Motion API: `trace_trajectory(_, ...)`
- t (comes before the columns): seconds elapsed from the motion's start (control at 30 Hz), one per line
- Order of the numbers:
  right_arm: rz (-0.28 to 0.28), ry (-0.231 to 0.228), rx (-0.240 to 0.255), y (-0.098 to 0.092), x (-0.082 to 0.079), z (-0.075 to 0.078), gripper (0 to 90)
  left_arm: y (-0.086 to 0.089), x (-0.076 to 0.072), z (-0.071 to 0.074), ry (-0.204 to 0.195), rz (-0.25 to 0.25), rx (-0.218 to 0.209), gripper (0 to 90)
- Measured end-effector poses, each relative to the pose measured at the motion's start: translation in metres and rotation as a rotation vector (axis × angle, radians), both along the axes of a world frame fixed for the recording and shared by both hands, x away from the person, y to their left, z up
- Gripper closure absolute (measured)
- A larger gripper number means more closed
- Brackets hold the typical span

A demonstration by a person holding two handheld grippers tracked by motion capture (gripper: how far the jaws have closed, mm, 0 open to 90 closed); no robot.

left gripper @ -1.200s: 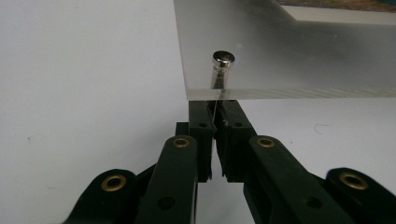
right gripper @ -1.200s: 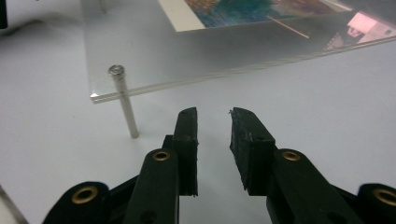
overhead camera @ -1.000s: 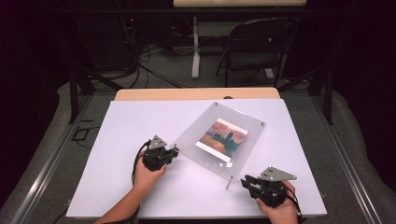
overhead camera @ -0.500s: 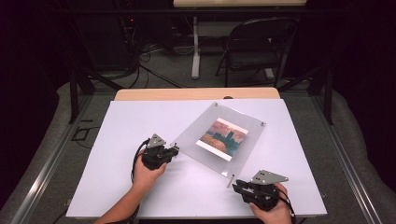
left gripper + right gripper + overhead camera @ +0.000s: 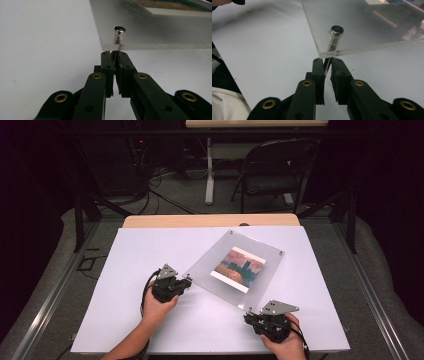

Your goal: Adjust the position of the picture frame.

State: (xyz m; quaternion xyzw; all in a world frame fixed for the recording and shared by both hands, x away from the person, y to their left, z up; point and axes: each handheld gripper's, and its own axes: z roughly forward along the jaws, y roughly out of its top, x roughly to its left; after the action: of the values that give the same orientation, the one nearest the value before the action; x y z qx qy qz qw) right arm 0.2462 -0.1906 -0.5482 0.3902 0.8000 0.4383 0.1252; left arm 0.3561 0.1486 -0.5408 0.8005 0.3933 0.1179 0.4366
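now both jaws pinch the acrylic frame (image 5: 235, 267) corner pins.

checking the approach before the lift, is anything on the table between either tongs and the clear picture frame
Nothing visible does. The left tongs sit shut right at one corner of the acrylic frame, below its metal standoff pin. The right tongs, jaws just closing, are at the near corner under its pin.

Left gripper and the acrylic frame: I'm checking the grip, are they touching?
Touching. In the left gripper view, the left gripper is shut on the acrylic frame's corner.
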Motion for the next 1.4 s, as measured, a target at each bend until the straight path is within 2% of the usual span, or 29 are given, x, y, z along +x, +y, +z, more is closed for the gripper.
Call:
trace_trajectory(0.2,-0.002,0.018,0.004,0.000,0.001,0.000,85.2,0.000,0.000,0.000,-0.002,0.000,0.000,85.1)
trace_trajectory(0.3,-0.003,0.023,0.025,-0.003,0.001,0.001,85.5,0.000,0.000,0.001,-0.007,-0.001,-0.004,85.2)
trace_trajectory(0.57,-0.010,0.016,0.018,-0.004,0.000,0.003,85.6,0.000,-0.002,0.002,-0.011,-0.014,-0.008,85.3)
trace_trajectory(0.83,-0.022,0.012,0.036,-0.007,-0.002,0.005,85.6,0.000,-0.004,0.005,-0.019,-0.022,-0.013,85.4)
trace_trajectory(0.97,-0.024,0.009,0.043,-0.009,-0.002,0.006,85.7,0.000,-0.008,0.008,-0.021,-0.023,-0.020,85.4)
trace_trajectory(1.23,-0.040,0.009,0.067,-0.014,0.003,0.007,85.7,0.005,-0.020,0.016,-0.054,-0.028,-0.023,85.4)
trace_trajectory(1.4,-0.070,0.014,0.082,-0.019,0.013,0.006,85.7,0.008,-0.029,0.019,-0.059,-0.028,-0.028,85.5)
